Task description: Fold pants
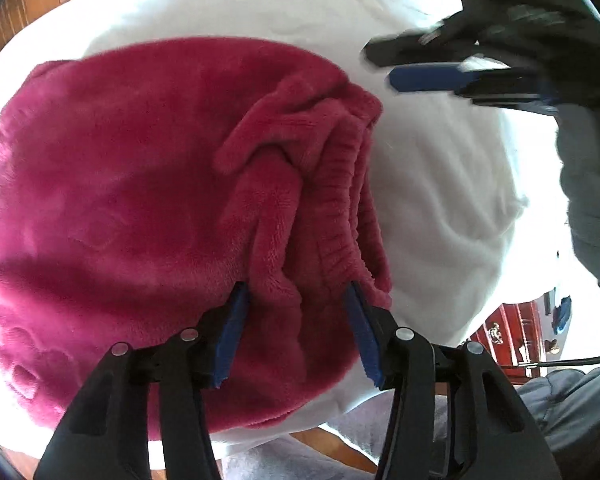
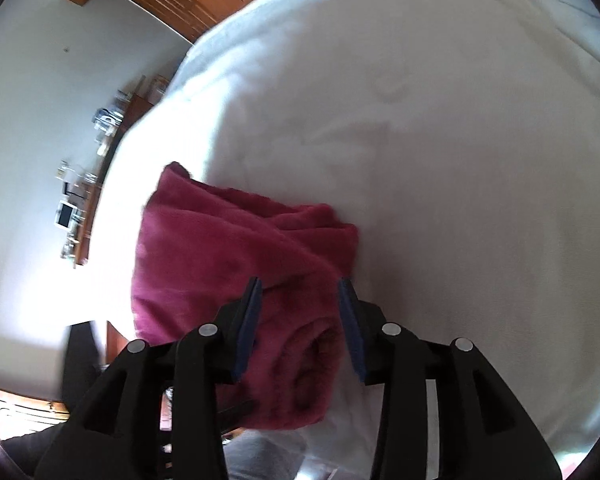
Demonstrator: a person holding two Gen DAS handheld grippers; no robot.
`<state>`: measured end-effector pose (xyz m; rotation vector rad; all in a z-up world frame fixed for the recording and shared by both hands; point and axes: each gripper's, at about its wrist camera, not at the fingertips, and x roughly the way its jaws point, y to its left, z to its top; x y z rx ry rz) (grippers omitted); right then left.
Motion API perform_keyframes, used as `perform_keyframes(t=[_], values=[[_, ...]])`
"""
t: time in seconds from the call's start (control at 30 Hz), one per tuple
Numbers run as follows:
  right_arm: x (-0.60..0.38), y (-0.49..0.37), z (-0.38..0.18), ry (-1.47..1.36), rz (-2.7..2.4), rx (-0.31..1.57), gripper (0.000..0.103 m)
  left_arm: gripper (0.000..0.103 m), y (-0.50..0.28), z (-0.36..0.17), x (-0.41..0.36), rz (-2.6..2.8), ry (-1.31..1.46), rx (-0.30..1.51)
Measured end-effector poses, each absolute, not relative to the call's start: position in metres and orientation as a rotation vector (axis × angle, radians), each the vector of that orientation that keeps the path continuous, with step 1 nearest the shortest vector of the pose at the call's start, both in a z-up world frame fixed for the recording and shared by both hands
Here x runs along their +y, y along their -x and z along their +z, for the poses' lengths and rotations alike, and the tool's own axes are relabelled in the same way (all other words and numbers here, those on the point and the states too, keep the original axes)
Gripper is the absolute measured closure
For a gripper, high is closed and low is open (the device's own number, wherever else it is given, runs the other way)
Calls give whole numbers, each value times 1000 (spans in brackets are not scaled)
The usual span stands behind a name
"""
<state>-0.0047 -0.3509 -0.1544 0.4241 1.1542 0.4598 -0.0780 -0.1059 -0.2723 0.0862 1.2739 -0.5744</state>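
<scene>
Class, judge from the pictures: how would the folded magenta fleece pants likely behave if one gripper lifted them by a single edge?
The pants would probably sag and unfold; their ribbed waistband already bunches in soft folds. They look light, barely denting the white bedding. The plush pile should grip rather than slip.

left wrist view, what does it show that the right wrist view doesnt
Only the left wrist view shows the ribbed waistband bunched between the open left gripper, the right gripper blurred at upper right, and a red dresser.

Only the right wrist view shows the pants as a whole folded bundle, a white wall, and a cluttered shelf.

Both show the magenta fleece pants lying on the white bed, with an open gripper over them. The right gripper holds nothing.
</scene>
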Motion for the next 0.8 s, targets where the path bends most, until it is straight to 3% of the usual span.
perform_keyframes(t=[0.47, 0.5, 0.63, 0.73, 0.8], values=[[-304, 26, -203, -416, 564, 1315, 63, 50, 75, -241, -44, -484, -8, 1239], [-303, 25, -206, -414, 556, 1322, 66, 51, 72, -240, -38, -467, -6, 1238], [-308, 28, -214, -390, 528, 1345, 93, 50, 56, -245, -22, -400, 9, 1231], [-317, 33, -214, -369, 514, 1352, 103, 50, 48, -249, -12, -371, 14, 1229], [-325, 40, -216, -368, 499, 1369, 103, 50, 41, -252, -5, -355, 15, 1230]])
